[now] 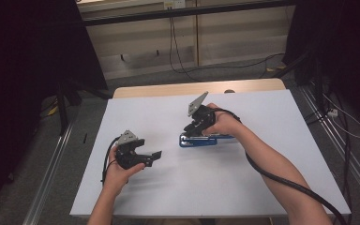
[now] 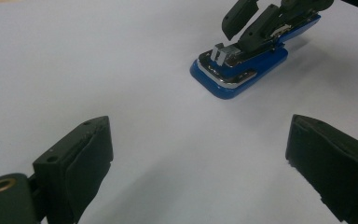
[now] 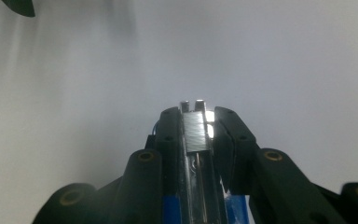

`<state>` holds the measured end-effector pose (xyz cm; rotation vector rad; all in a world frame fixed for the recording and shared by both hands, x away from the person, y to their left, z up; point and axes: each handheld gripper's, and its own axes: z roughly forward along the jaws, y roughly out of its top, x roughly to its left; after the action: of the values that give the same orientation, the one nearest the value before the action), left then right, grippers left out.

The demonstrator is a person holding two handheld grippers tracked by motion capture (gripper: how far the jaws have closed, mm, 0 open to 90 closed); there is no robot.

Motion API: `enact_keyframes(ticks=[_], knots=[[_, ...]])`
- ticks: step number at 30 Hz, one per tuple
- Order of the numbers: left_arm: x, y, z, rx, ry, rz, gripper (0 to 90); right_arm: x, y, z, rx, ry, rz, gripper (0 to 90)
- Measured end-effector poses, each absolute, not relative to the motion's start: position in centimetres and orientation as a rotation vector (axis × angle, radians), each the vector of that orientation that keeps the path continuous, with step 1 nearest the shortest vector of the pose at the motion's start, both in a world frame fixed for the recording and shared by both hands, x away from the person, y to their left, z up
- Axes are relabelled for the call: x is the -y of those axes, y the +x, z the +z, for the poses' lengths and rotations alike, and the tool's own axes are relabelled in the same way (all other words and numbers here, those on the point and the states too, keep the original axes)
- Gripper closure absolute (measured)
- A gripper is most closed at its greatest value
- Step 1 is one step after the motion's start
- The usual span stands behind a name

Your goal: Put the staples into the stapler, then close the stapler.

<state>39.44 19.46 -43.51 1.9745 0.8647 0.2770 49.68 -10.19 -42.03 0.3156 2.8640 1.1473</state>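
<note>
A blue stapler (image 1: pixel 198 140) with a chrome rail lies flat near the middle of the white table (image 1: pixel 262 183). My right gripper (image 1: pixel 192 129) reaches down over it from the right. In the right gripper view its jaws (image 3: pixel 196 114) stand on either side of the stapler's metal rail (image 3: pixel 196 133), with a thin bright gap along the right jaw, so the pads do not press. The left gripper view shows the stapler (image 2: pixel 242 70) farther off with that gripper (image 2: pixel 249 23) on it. My left gripper (image 1: pixel 155 157) hovers to the stapler's left, jaws wide open (image 2: pixel 200 126) and nothing between them.
The white sheet covers a wooden tabletop whose far edge (image 1: pixel 197 87) shows at the back. Cables (image 1: pixel 178 56) run over the floor beyond. Metal floor rails (image 1: pixel 51 168) flank the table on both sides, and dark curtains hang at left and right.
</note>
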Motion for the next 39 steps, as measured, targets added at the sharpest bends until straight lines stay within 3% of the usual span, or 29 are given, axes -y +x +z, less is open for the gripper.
enact_keyframes(ticks=[21, 32, 35, 39], knots=[[-18.1, 39.3, -43.7, -0.835, 1.989, 0.257, 7.5, 15.2, 46.3, -40.3, -2.695, 0.633, 1.226, 17.2], [-17.0, 39.4, -43.7, -0.840, 1.977, 0.249, 8.4, 19.0, 43.9, -40.4, -2.612, 0.768, 1.197, 13.0], [-16.6, 39.5, -43.6, -0.843, 1.974, 0.242, 11.9, 20.1, 43.1, -40.5, -2.574, 0.805, 1.177, 13.0], [-15.8, 39.7, -43.6, -0.832, 1.975, 0.228, 23.8, 21.6, 41.9, -40.3, -2.513, 0.860, 1.199, 14.0]])
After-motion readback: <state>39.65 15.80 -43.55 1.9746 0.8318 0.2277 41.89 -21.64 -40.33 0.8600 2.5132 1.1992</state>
